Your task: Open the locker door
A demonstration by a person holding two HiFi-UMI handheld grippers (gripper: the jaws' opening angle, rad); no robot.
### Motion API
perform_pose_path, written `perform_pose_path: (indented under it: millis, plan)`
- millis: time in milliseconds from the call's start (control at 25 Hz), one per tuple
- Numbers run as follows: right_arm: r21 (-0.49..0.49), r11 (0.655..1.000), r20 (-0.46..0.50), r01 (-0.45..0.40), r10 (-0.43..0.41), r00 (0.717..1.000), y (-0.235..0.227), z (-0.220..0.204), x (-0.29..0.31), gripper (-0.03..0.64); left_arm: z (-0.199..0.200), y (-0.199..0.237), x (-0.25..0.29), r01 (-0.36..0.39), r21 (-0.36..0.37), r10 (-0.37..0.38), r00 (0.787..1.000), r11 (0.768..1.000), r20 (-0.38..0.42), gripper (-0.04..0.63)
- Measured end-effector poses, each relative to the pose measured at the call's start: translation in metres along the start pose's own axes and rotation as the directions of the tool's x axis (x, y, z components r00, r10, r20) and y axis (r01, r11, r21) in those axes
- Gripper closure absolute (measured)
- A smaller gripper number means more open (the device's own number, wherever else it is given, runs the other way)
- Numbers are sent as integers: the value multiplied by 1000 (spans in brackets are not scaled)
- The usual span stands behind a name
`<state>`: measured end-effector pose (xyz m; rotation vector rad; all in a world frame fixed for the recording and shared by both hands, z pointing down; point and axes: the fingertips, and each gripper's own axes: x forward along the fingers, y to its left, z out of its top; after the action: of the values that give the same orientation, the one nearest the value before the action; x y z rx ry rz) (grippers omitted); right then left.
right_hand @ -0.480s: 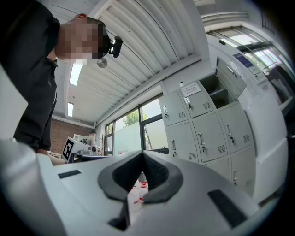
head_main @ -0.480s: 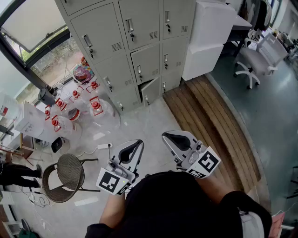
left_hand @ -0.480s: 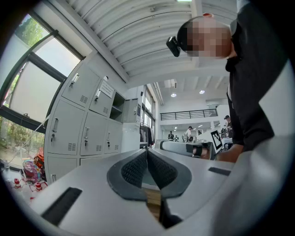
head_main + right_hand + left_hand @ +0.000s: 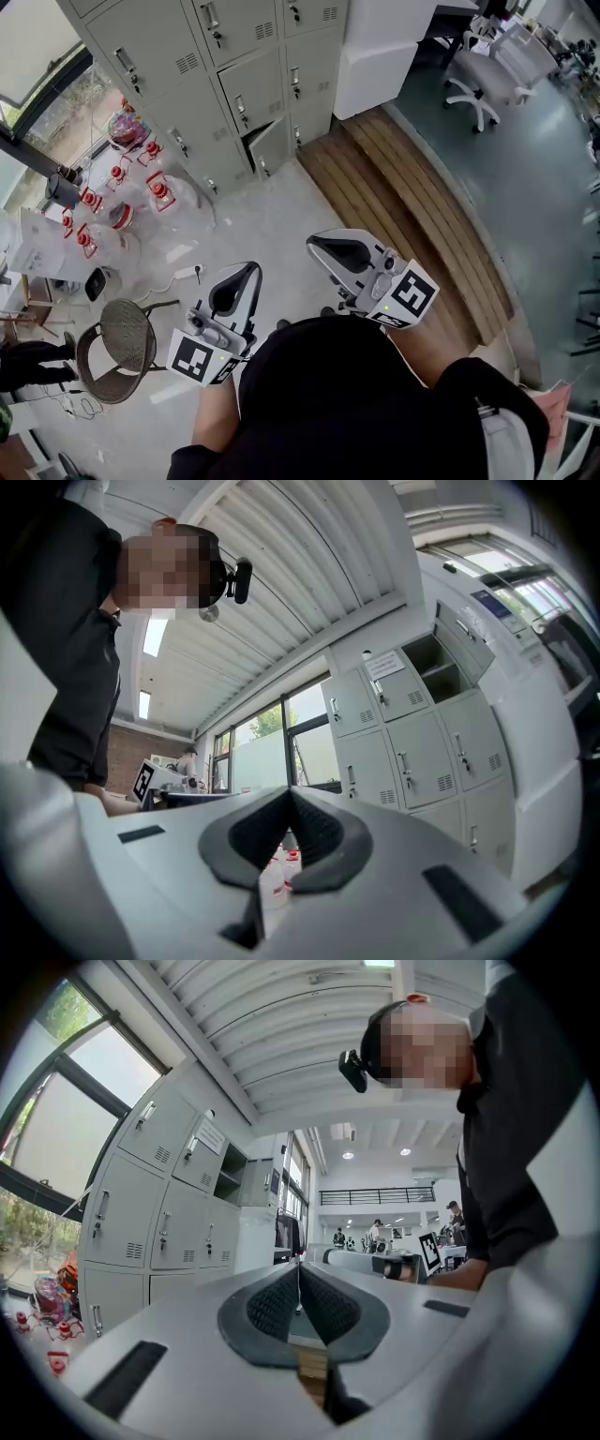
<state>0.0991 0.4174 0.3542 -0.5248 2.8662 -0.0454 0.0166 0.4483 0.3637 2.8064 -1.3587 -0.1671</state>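
Quick tally from up top: two grippers, the left gripper (image 4: pixel 246 272) and the right gripper (image 4: pixel 319 246). One bank of grey lockers (image 4: pixel 159 56), with exactly one locker door (image 4: pixel 270 148) hanging ajar. Two chairs: one round wicker chair (image 4: pixel 117 342), one white office chair (image 4: pixel 473 84). Red-capped bottles (image 4: pixel 157 190) by the window, roughly seven, too jumbled to be sure.

Chair (image 4: pixel 125 339): round woven seat on dark legs, near left, standing on the pale floor (image 4: pixel 272 225).
Bottles (image 4: pixel 157 192): a clear, red-capped cluster, far left by the window (image 4: pixel 33 42).
Bag (image 4: pixel 127 129): a colourful one, just beyond the bottles.
Power strip (image 4: pixel 185 273): white, lying on the floor between bottles and chair.
Boards (image 4: pixel 412 202): a strip of wooden planks, running from far centre to near right.
Office chair (image 4: pixel 472 86): white, on wheels, far right on the dark floor (image 4: pixel 534 178).
White block (image 4: pixel 380 52): tall, at the far end of the boards.
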Motion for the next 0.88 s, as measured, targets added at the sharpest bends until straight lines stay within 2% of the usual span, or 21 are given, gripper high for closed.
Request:
perform_pose_path:
  millis: [400,680,880]
  plan:
    - [10,1000,49,-7,7,999,-6,12,-43,609,-6,-32,23,37,-3,-37,999,999,-14,578]
    - [24,994,78,-106,104,992,-2,10,-81,609,-16,-51,36,-1,-23,1,1000,1000,-19,578]
    - [43,993,86,-113,109,990,-9,4,-102,609,-21,-60,38,-37,-41,36,999,998,-17,578]
